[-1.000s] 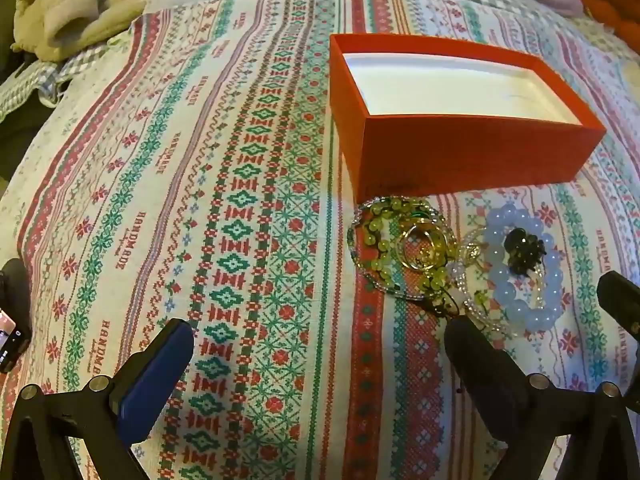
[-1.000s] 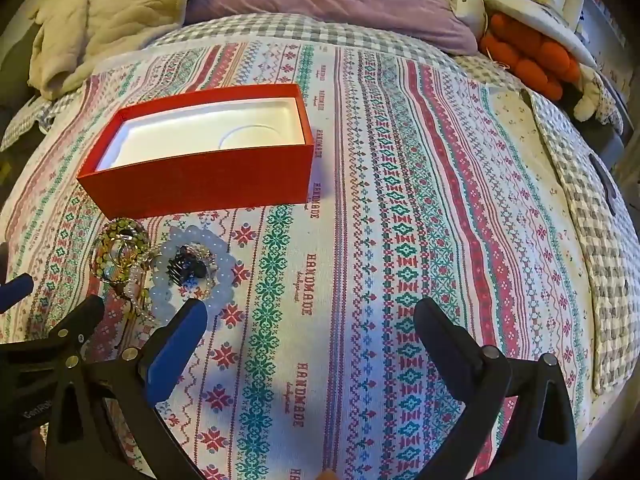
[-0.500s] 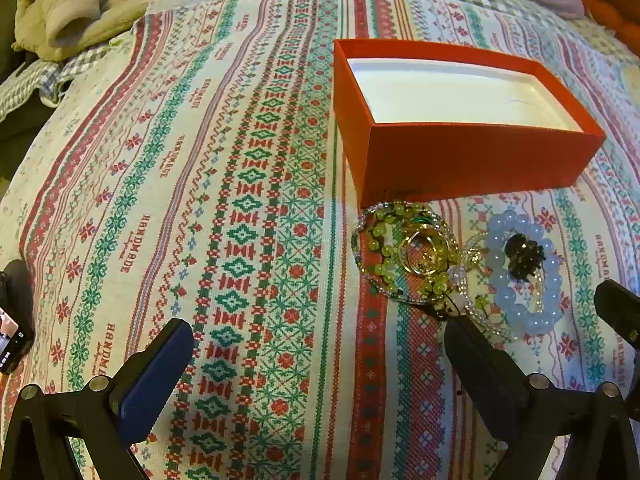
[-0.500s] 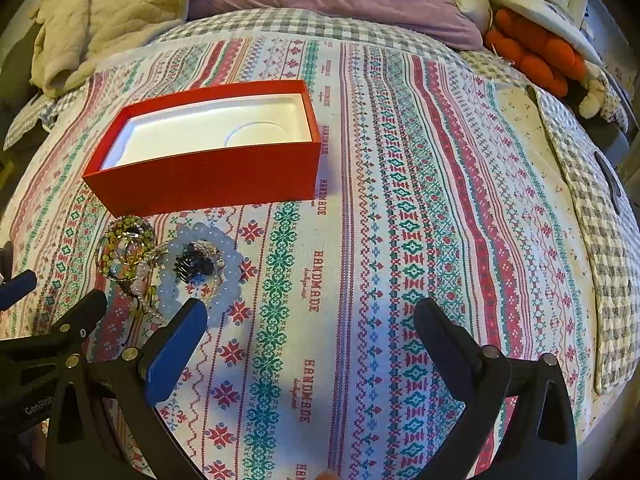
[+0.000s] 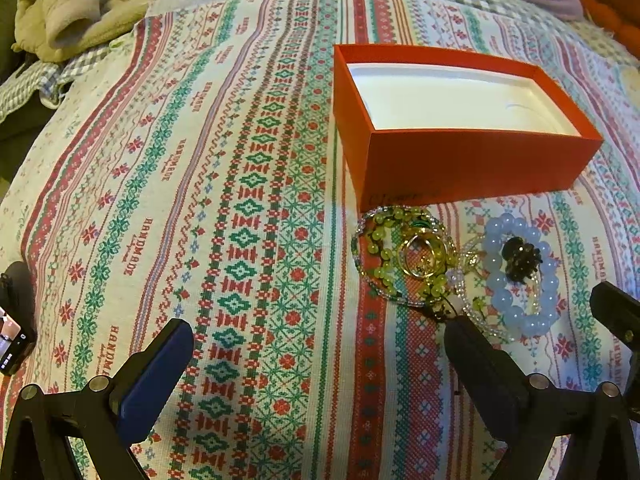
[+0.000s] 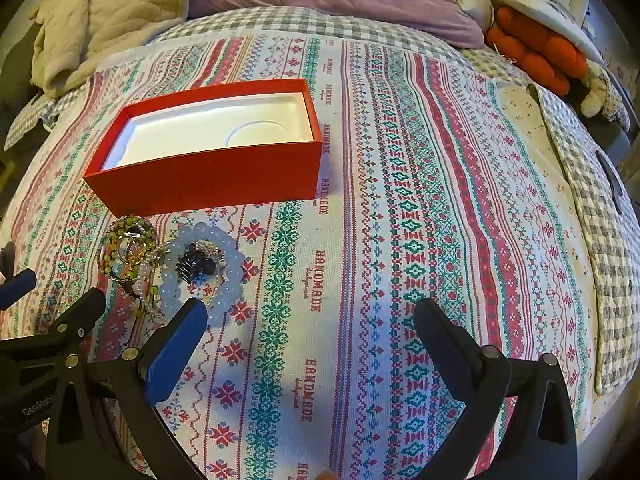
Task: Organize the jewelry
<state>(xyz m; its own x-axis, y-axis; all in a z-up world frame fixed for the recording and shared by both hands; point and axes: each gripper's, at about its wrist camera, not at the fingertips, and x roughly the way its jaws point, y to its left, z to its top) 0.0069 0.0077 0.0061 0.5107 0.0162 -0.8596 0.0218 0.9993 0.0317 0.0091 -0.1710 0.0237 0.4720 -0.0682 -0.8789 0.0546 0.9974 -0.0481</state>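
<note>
The jewelry lay in a small heap on the bed just in front of the orange box (image 5: 472, 168): a green bead bracelet (image 5: 384, 256) tangled with gold rings (image 5: 424, 256), touching a pale blue bead bracelet (image 6: 204, 268) around a dark piece. The box held nothing. Both the left gripper (image 5: 316, 356) and the right gripper (image 6: 308, 332) hovered near the heap, fingers spread, grasping nothing. Judging by this, the first pickup was pending: closing on one bracelet without dragging the others.

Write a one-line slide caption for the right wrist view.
Open right gripper above a patterned bedspread, near a pale blue bead bracelet, green beads and an empty red box.
</note>
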